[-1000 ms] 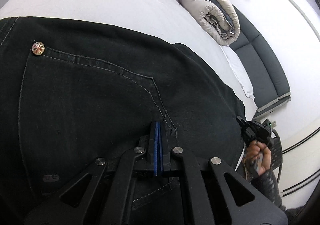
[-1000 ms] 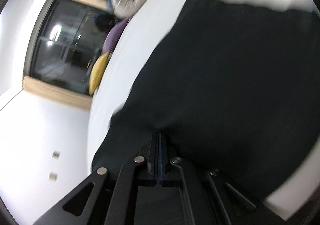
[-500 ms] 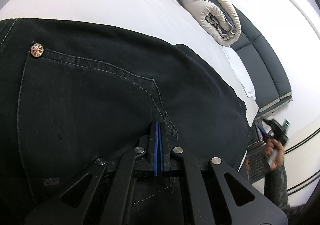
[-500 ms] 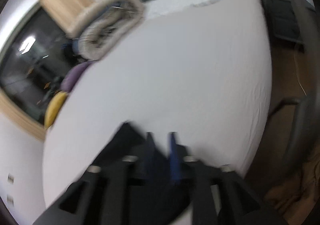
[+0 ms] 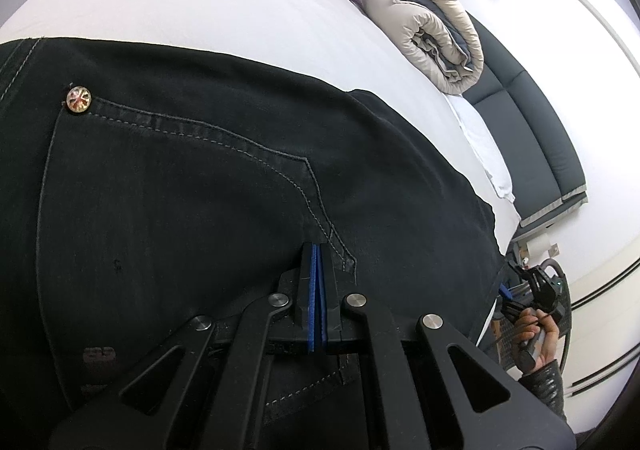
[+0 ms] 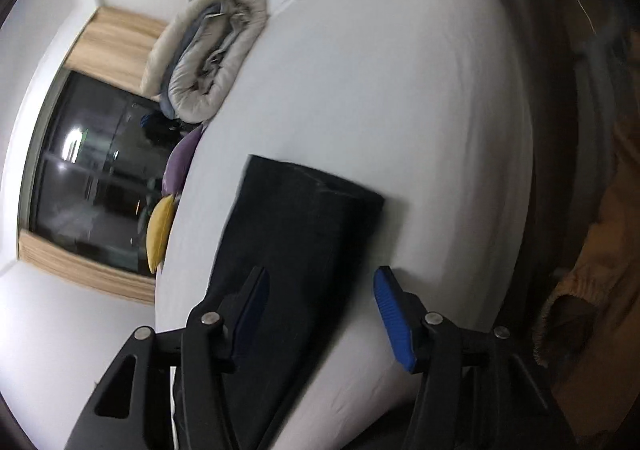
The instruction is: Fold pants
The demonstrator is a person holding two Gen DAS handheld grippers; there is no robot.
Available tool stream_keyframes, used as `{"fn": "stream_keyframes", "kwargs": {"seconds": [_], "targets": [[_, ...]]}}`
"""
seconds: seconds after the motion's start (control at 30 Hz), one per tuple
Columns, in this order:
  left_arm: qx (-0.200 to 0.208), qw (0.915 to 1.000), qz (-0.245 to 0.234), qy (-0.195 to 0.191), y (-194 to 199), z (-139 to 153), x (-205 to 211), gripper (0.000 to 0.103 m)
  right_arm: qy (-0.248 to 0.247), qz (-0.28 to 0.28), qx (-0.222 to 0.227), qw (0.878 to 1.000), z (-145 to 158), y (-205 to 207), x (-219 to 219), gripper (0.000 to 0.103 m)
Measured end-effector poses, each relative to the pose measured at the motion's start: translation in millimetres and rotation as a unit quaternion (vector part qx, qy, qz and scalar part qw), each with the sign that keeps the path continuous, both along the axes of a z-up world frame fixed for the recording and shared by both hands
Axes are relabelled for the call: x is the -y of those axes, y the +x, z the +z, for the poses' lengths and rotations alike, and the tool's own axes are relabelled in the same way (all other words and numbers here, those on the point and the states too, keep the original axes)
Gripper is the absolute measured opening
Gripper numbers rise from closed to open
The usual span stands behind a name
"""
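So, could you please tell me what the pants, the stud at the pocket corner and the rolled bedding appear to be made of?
The pants look like black denim: matte weave with pale contrast stitching along the pocket seams. The stud seems to be shiny metal, gold-toned with a reddish pattern, judging by its glint. The rolled duvet looks like soft padded fabric, beige outside and blue-grey inside, given its puffy folds.

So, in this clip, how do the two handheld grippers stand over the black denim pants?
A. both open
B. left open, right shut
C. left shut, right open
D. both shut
C: the left gripper has its blue pads pressed together at the black denim pants, while the right gripper is spread wide.
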State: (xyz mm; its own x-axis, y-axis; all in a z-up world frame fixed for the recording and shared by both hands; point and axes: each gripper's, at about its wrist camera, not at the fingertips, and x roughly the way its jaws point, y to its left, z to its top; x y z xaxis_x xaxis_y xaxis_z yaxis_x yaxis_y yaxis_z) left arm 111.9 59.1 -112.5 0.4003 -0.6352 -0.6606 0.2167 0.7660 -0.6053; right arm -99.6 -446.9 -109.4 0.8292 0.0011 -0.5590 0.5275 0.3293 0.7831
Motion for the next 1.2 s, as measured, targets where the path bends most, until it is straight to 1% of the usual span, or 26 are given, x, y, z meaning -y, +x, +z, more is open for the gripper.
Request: {"fn": "stream_keyframes", "kwargs": {"seconds": [0.03, 0.1, 0.2, 0.23, 0.27, 0.3, 0.37, 0.47, 0.63, 0.7, 0.73, 0.8, 0.87, 0.93, 0.97, 1.07, 1.1, 1.13, 1.17, 1.2], "targets": [[0.0, 1.0, 0.0, 0.001, 0, 0, 0, 0.002, 0.002, -0.001, 0.003, 1.0, -1, 7, 2, 0.056], [0.001, 1.0, 0.0, 0.002, 0, 0, 1, 0.002, -0.003, -0.001, -0.001, 1.0, -1, 6, 1, 0.054], [0.002, 1.0, 0.0, 0.002, 0, 0, 1, 0.002, 0.006, -0.005, 0.006, 1.0, 0, 3, 4, 0.054], [0.002, 1.0, 0.0, 0.001, 0, 0, 1, 0.002, 0.008, -0.008, 0.009, 1.0, -3, 6, 7, 0.052], [0.002, 1.0, 0.0, 0.001, 0, 0, 1, 0.002, 0.01, -0.01, 0.014, 1.0, -7, -9, 4, 0.047], [0.002, 1.0, 0.0, 0.002, 0, 0, 1, 0.002, 0.013, -0.008, 0.02, 1.0, -8, -19, 2, 0.045], [0.002, 1.0, 0.0, 0.001, 0, 0, 1, 0.002, 0.015, -0.004, 0.024, 1.0, -9, -12, 3, 0.04], [0.002, 1.0, 0.0, 0.001, 0, 0, 1, 0.002, 0.024, -0.006, 0.036, 0.999, -13, -3, 4, 0.039], [0.002, 1.0, 0.0, 0.001, 0, 0, 1, 0.002, 0.051, -0.018, 0.075, 0.996, -24, 7, 10, 0.039], [0.002, 1.0, 0.0, 0.0, 0, 1, 1, 0.002, 0.055, -0.02, 0.083, 0.995, -26, 10, 14, 0.03], [0.002, 1.0, 0.0, 0.0, 0, 1, 1, 0.002, 0.056, -0.021, 0.081, 0.995, -27, 12, 16, 0.018], [0.002, 1.0, -0.001, 0.0, 0, 1, 1, 0.002, 0.068, -0.023, 0.08, 0.994, -31, 14, 19, 0.012], [0.003, 1.0, -0.001, 0.002, 0, 1, 2, 0.002, 0.066, -0.024, 0.077, 0.995, -29, 17, 17, 0.011], [0.005, 1.0, -0.002, 0.004, 0, 2, 2, 0.002, 0.05, -0.022, 0.072, 0.996, -20, 18, 12, 0.01], [0.005, 1.0, -0.002, 0.004, 0, 2, 2, 0.002, 0.04, -0.019, 0.071, 0.996, -13, 18, 8, 0.008], [0.005, 1.0, -0.002, 0.003, 0, 2, 2, 0.002, -0.026, 0.016, 0.06, 0.998, 23, 28, -19, 0.008], [0.005, 1.0, -0.002, 0.004, 0, 2, 2, 0.002, -0.067, 0.044, 0.058, 0.995, 43, 36, -39, 0.008], [0.006, 1.0, -0.002, 0.004, 0, 3, 2, 0.002, -0.098, 0.068, 0.056, 0.991, 58, 43, -57, 0.008], [0.006, 1.0, -0.002, 0.003, 0, 3, 2, 0.002, -0.132, 0.093, 0.053, 0.985, 72, 50, -79, 0.008], [0.006, 1.0, -0.002, 0.002, 0, 3, 2, 0.002, -0.176, 0.126, 0.047, 0.975, 88, 58, -107, 0.008]]}}
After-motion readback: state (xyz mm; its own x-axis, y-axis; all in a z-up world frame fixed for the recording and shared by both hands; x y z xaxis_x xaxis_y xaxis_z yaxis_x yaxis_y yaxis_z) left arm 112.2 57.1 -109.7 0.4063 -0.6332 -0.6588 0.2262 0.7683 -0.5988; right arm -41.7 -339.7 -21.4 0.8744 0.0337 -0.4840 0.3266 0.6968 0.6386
